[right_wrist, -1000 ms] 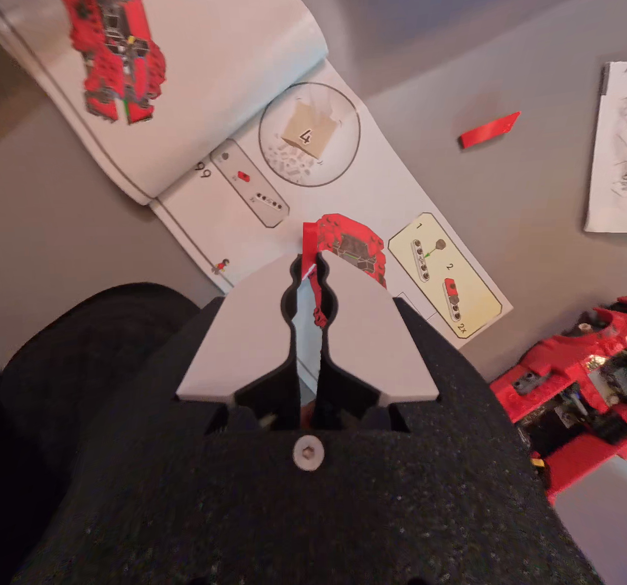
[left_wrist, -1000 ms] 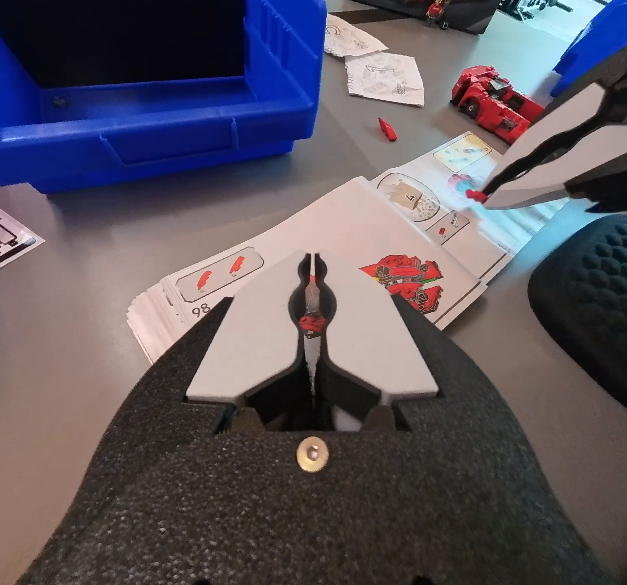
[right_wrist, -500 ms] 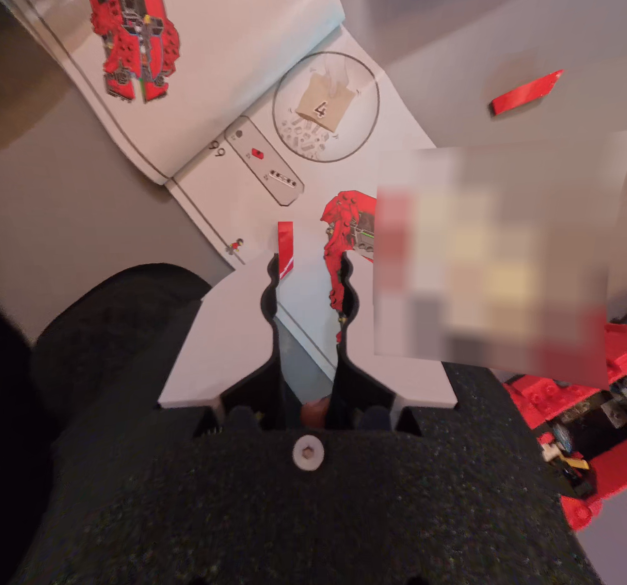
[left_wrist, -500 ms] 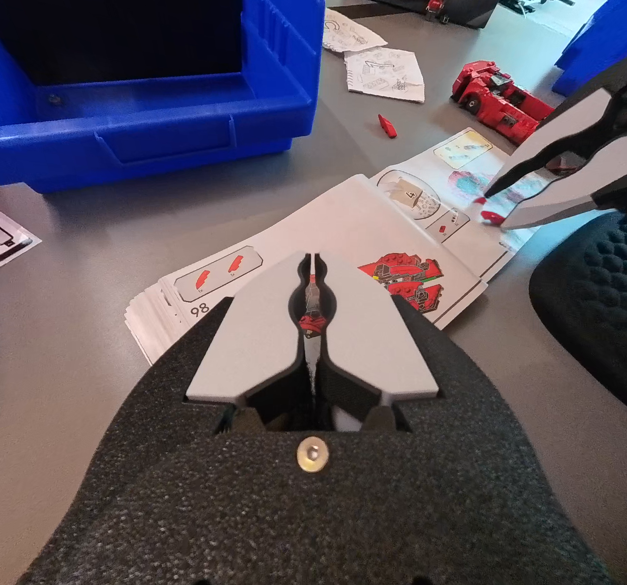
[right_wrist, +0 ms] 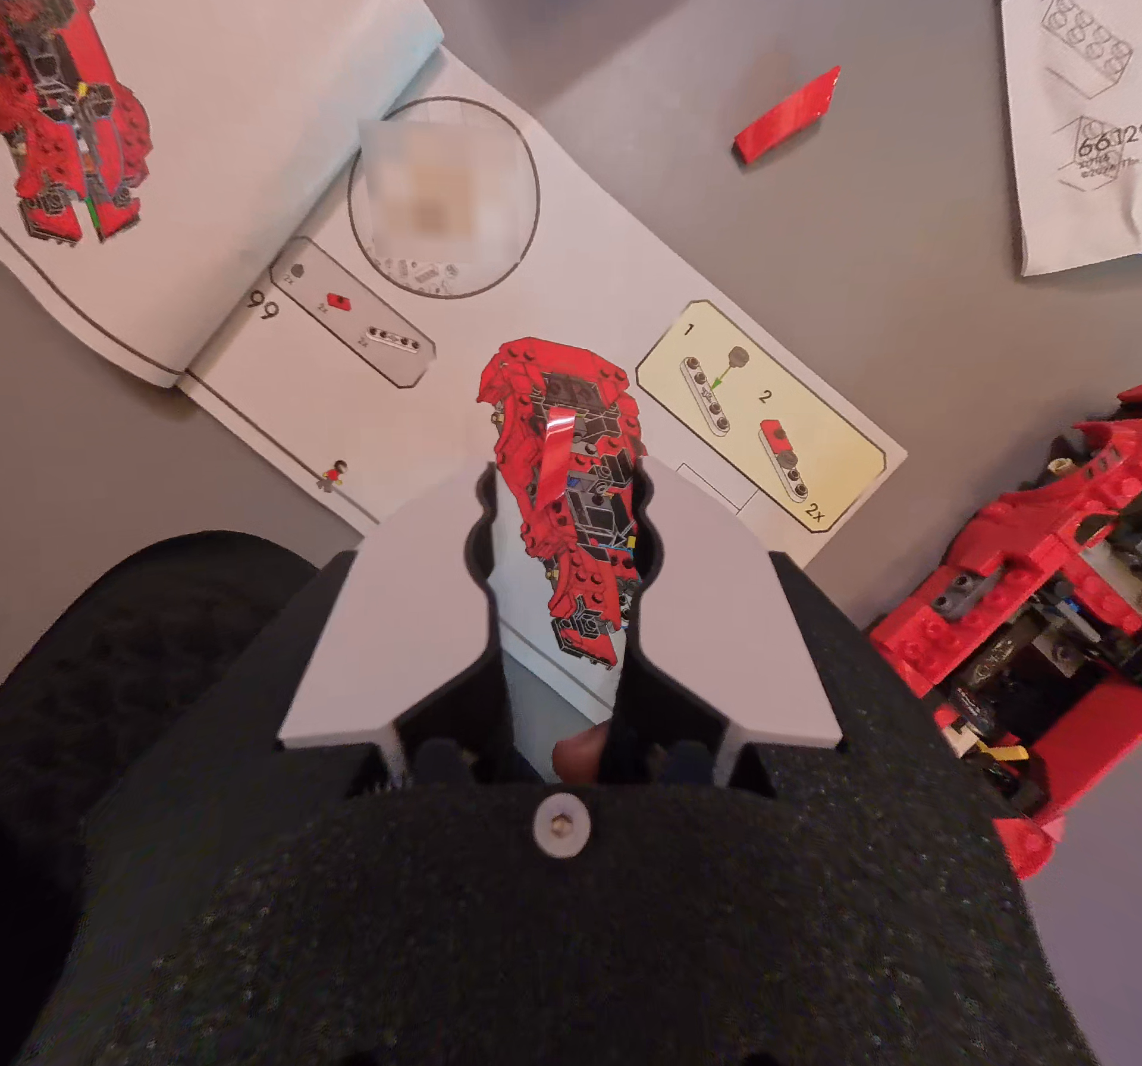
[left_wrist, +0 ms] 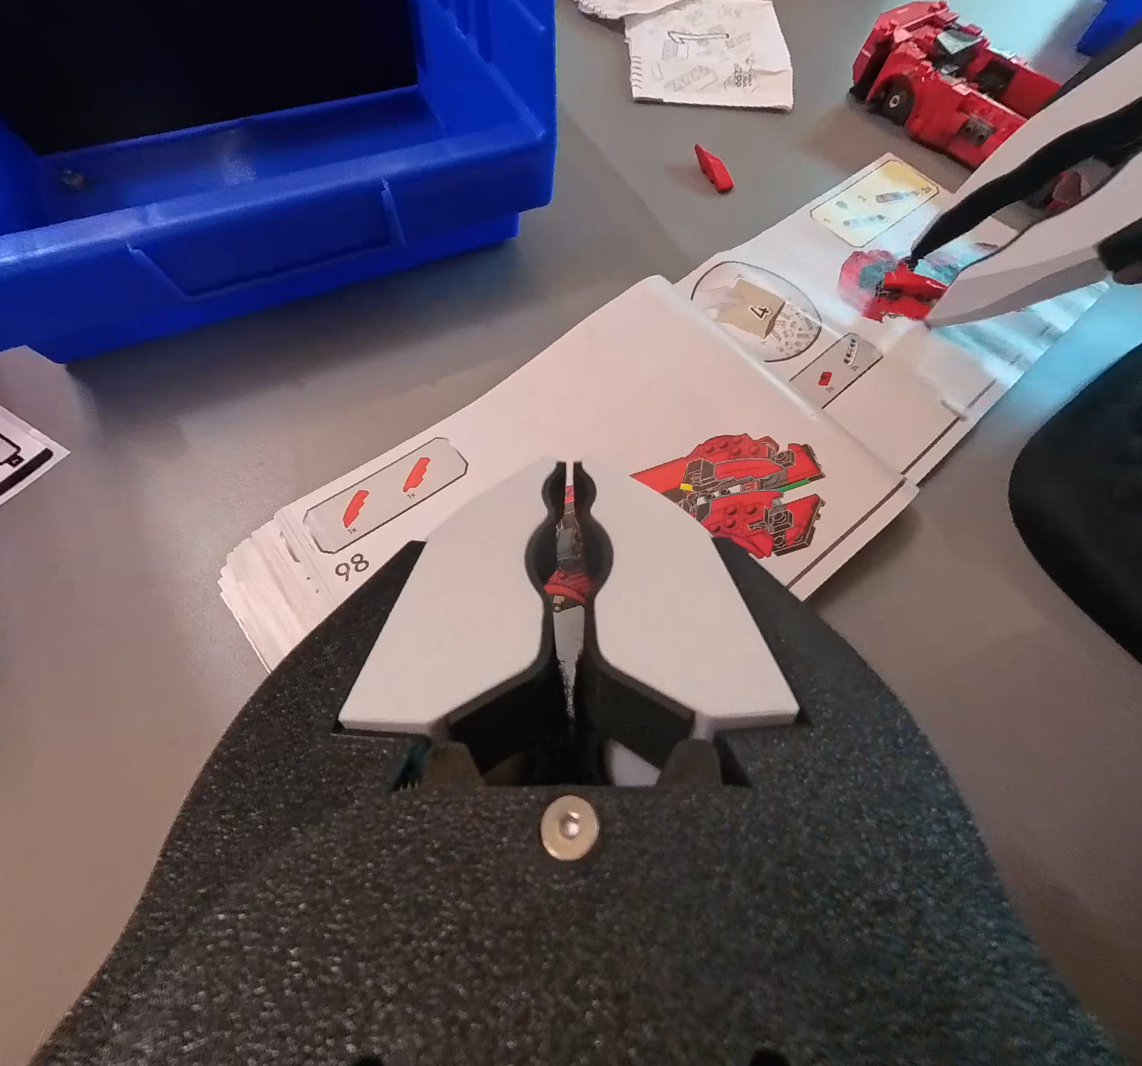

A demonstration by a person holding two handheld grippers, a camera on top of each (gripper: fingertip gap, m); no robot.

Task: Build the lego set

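My left gripper (left_wrist: pixel 568 468) is shut and empty, hovering over the open instruction booklet (left_wrist: pixel 618 393). My right gripper (right_wrist: pixel 565 474) is open above the booklet's right page (right_wrist: pixel 587 245). A small red slope piece (right_wrist: pixel 556 461) lies on that page, on the printed car picture, just ahead of and between the open fingertips. In the left wrist view the right gripper (left_wrist: pixel 927 288) shows at the right with the red piece (left_wrist: pixel 908 291) between its tips. The partly built red car (right_wrist: pixel 1019 634) stands to the right of the booklet and also shows in the left wrist view (left_wrist: pixel 945 91).
A second red wedge piece (right_wrist: pixel 788 112) lies loose on the grey table beyond the booklet. A large blue bin (left_wrist: pixel 278 171) stands at the far left. Crumpled paper bags (left_wrist: pixel 704 53) lie at the back. A black textured pad (left_wrist: pixel 1081 480) sits by the booklet's near right. The tips of one gripper are about 20 cm away from the tips of the other.
My right gripper was shut on the red slope piece; it has opened and the piece now lies on the booklet page. My left gripper has stayed shut and barely moved.
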